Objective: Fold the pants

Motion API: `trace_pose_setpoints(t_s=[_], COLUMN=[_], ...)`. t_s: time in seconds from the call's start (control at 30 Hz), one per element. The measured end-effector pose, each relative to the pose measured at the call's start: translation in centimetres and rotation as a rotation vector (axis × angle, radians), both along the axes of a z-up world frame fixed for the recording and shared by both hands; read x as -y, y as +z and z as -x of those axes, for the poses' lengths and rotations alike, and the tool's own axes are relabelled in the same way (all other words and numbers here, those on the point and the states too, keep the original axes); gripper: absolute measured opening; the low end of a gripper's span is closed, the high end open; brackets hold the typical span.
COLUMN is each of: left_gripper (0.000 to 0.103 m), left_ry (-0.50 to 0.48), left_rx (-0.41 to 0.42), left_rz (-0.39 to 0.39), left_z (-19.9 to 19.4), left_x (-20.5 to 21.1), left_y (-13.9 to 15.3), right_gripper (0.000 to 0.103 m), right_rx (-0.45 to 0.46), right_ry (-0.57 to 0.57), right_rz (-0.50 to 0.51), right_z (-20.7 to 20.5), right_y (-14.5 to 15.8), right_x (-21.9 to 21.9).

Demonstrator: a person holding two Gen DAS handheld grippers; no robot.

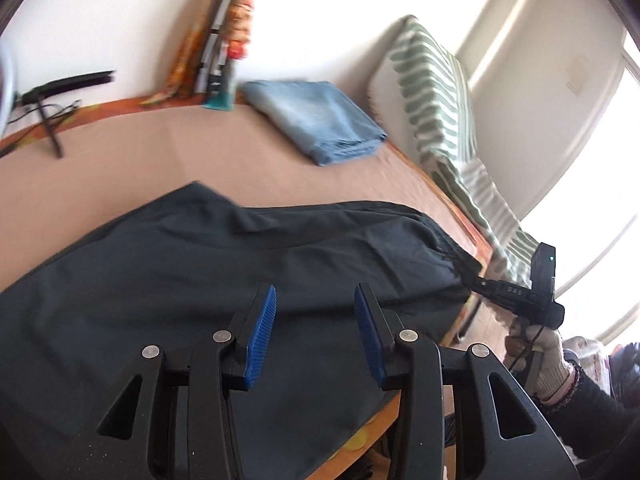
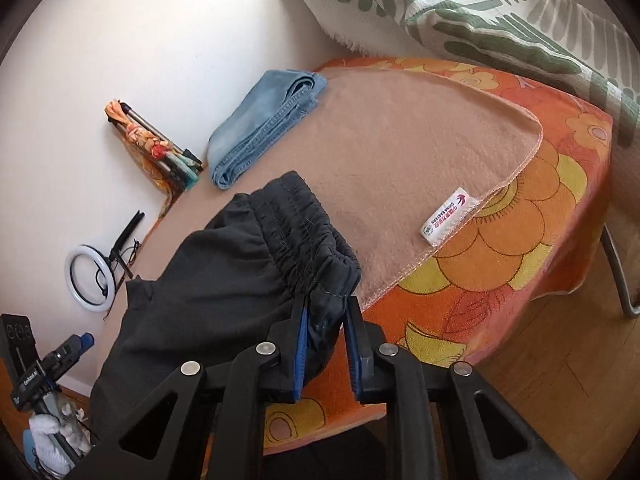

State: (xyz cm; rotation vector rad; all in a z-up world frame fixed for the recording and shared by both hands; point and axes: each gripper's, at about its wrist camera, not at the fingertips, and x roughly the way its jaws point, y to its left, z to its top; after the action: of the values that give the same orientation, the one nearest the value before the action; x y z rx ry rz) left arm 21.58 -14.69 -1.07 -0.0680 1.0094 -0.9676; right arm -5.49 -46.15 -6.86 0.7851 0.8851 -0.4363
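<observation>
Dark pants point(image 1: 208, 272) lie spread on a tan blanket point(image 1: 168, 148) over the bed. My left gripper point(image 1: 315, 300) is open and empty, just above the pants near the bed's front edge. My right gripper point(image 2: 325, 312) is shut on the pants' gathered elastic waistband point(image 2: 308, 236) at the bed's corner. In the left wrist view the right gripper point(image 1: 480, 280) shows at the far right, pinching the waistband end. The pants point(image 2: 208, 280) run from the waistband away to the lower left.
Folded blue jeans point(image 1: 320, 120) point(image 2: 260, 128) lie at the far side by the wall. A green striped pillow point(image 1: 436, 92) point(image 2: 460, 4) leans at the head end. An orange flowered sheet point(image 2: 520, 216) hangs over the corner. A ring light point(image 2: 90, 276) and tripod parts rest by the wall.
</observation>
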Motion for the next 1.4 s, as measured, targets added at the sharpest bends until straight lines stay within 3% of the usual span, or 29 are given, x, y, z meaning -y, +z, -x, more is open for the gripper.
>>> trace_pose_setpoints(t_s=[0.07, 0.17, 0.27, 0.4, 0.53, 0.67, 0.8, 1.0, 1.2, 1.4], left_gripper=[0.039, 0.039, 0.039, 0.039, 0.039, 0.039, 0.039, 0.039, 0.039, 0.039], left_ry=[0.036, 0.063, 0.054, 0.008, -0.037, -0.094, -0.116, -0.082, 0.053, 0.174], left_rx=[0.000, -0.004, -0.022, -0.047, -0.096, -0.119, -0.121, -0.114, -0.115, -0.141], left_rz=[-0.001, -0.020, -0.056, -0.121, -0.166, -0.182, -0.204, -0.176, -0.151, -0.160], left_z=[-0.1, -0.5, 0.1, 1.1, 1.8, 3.2, 4.1, 4.3, 3.2, 2.3], left_x=[-1.8, -2.6, -3.3, -3.8, -3.1, -1.9, -1.7, -3.8, -8.6, -13.2], left_y=[0.0, -0.6, -1.7, -3.2, -4.9, -6.3, -7.0, -6.3, -5.5, -5.7], right_gripper=[0.028, 0.039, 0.040, 0.042, 0.042, 0.057, 0.064, 0.069, 0.070, 0.074], right_rx=[-0.020, -0.033, 0.009, 0.071, 0.109, 0.141, 0.159, 0.110, 0.047, -0.038], right_ry=[-0.006, -0.014, 0.006, 0.189, 0.324, 0.452, 0.574, 0.739, 0.791, 0.861], right_rz=[0.017, 0.135, 0.222, 0.274, 0.197, 0.180, 0.091, 0.069, -0.022, -0.038], right_z=[0.1, 0.4, 0.1, -2.8, -6.7, -11.7, -17.7, -25.3, -30.8, -33.8], right_y=[0.6, 3.2, 5.9, 7.8, 7.4, 7.2, 6.1, 3.0, -1.2, -4.3], right_x=[0.0, -0.8, -2.0, -5.1, -6.8, -7.9, -9.3, -12.7, -14.7, -17.3])
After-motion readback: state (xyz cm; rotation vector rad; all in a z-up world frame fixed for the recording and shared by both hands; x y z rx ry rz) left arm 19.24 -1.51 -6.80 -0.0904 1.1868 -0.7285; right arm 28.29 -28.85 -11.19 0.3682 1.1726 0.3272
